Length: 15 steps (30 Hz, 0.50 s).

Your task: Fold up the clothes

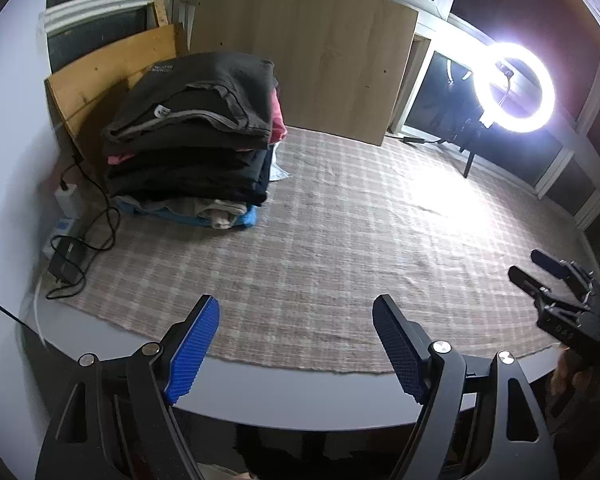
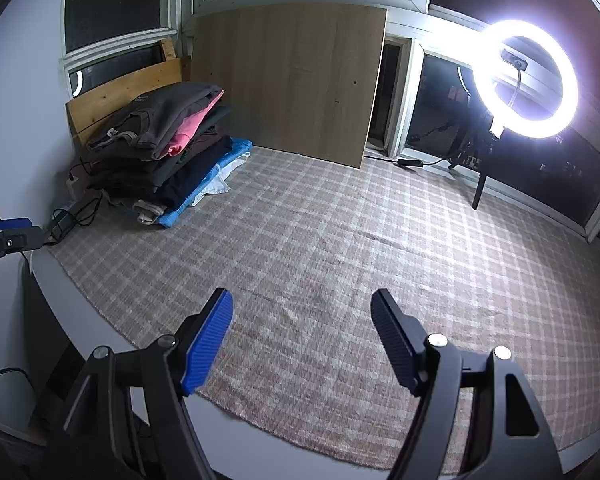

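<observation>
A pile of folded clothes (image 1: 192, 136) stands at the far left of the table, a dark grey garment on top, with pink, black and blue layers below. The right wrist view shows the same pile (image 2: 160, 152). My left gripper (image 1: 296, 312) hovers open over the near edge of the checked cloth (image 1: 340, 248), nothing between its blue pads. My right gripper (image 2: 302, 308) is open too and holds nothing, above the checked cloth (image 2: 340, 240). The right gripper (image 1: 534, 266) also shows at the right edge of the left wrist view.
A lit ring light (image 1: 514, 88) on a stand glares at the far right. Wooden boards (image 1: 304, 56) lean against the windows behind. A charger, power strip and cables (image 1: 68, 256) lie left of the pile. The table's white edge (image 1: 300, 396) runs below my fingers.
</observation>
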Each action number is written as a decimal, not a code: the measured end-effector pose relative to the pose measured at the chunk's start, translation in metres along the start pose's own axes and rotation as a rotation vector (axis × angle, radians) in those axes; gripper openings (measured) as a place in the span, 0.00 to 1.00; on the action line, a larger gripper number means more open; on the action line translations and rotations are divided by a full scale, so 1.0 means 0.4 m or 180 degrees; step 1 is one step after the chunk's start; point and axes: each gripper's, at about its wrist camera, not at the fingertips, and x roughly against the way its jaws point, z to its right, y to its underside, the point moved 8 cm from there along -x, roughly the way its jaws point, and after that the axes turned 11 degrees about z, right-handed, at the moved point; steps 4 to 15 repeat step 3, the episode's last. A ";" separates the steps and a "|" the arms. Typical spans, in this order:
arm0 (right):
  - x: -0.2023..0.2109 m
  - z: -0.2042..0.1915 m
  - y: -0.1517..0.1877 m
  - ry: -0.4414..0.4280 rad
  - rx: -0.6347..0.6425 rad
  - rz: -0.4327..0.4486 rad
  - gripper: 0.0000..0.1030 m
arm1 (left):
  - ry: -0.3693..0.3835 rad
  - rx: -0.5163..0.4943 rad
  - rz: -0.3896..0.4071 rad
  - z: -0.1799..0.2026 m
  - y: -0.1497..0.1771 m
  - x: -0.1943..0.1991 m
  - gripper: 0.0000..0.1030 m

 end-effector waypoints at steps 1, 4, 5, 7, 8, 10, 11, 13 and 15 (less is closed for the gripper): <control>-0.002 0.000 -0.001 0.0007 0.0008 0.0003 0.69 | 0.0009 -0.0017 0.0013 0.004 -0.004 0.001 0.75; -0.005 0.001 -0.003 0.0022 0.0024 0.0008 0.69 | 0.0006 -0.0127 0.0085 0.020 -0.016 0.009 0.75; -0.005 0.001 -0.003 0.0022 0.0024 0.0008 0.69 | 0.0006 -0.0127 0.0085 0.020 -0.016 0.009 0.75; -0.005 0.001 -0.003 0.0022 0.0024 0.0008 0.69 | 0.0006 -0.0127 0.0085 0.020 -0.016 0.009 0.75; -0.005 0.001 -0.003 0.0022 0.0024 0.0008 0.69 | 0.0006 -0.0127 0.0085 0.020 -0.016 0.009 0.75; -0.005 0.001 -0.003 0.0022 0.0024 0.0008 0.69 | 0.0006 -0.0127 0.0085 0.020 -0.016 0.009 0.75; -0.005 0.001 -0.003 0.0022 0.0024 0.0008 0.69 | 0.0006 -0.0127 0.0085 0.020 -0.016 0.009 0.75; -0.005 0.001 -0.003 0.0022 0.0024 0.0008 0.69 | 0.0006 -0.0127 0.0085 0.020 -0.016 0.009 0.75; -0.005 0.001 -0.003 0.0022 0.0024 0.0008 0.69 | 0.0006 -0.0127 0.0085 0.020 -0.016 0.009 0.75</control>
